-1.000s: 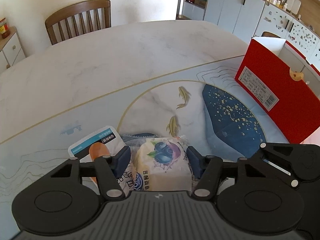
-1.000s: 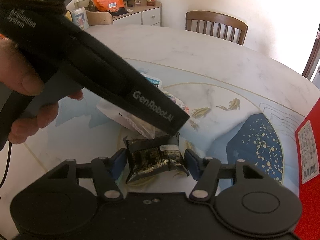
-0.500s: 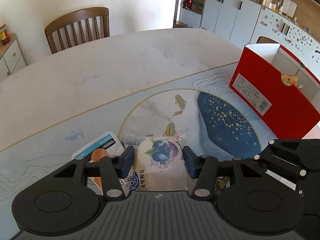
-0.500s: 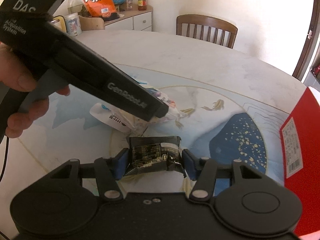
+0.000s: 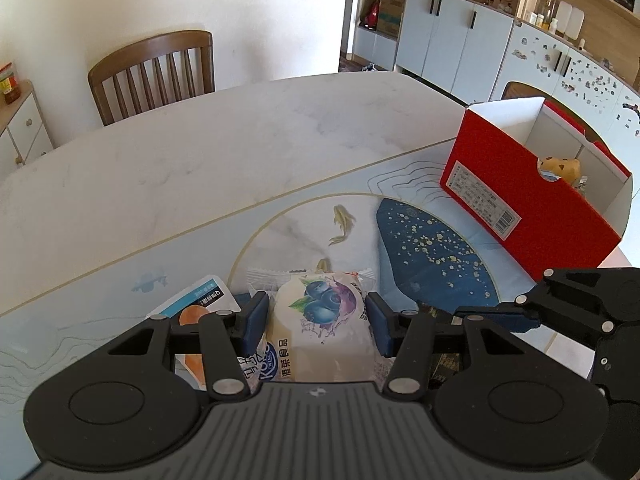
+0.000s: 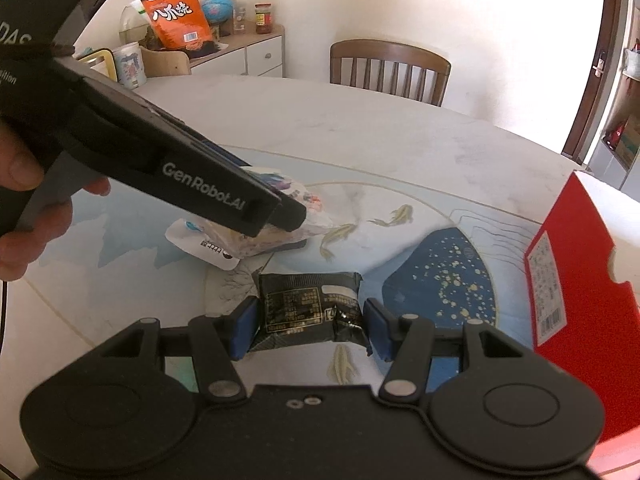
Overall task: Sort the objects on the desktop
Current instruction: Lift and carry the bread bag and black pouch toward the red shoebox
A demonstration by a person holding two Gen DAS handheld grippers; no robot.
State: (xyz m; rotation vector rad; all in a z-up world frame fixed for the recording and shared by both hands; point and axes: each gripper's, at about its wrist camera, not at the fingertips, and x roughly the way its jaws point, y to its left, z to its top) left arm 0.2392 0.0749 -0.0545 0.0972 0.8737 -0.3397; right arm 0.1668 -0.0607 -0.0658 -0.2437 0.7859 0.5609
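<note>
Marble table (image 5: 200, 168) with a red box (image 5: 532, 208) at one edge; left gripper (image 5: 316, 320) clamped on a blueberry bread packet (image 5: 320, 320), right gripper (image 6: 308, 326) pinching a black snack packet (image 6: 308, 308), both well short of that box.

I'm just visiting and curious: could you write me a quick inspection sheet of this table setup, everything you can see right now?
Surface: marble-look table with painted fish and a blue patch.
Job's things: blueberry snack pack, black snack pack, open red box with a snack already inside.
Clutter: white pouch lying on the table.
Grippers: left gripper shut on the blueberry pack; right gripper shut on the black pack.
Cables: nothing seen.
Surroundings: wooden chair, cabinets, sideboard with an orange bag.
</note>
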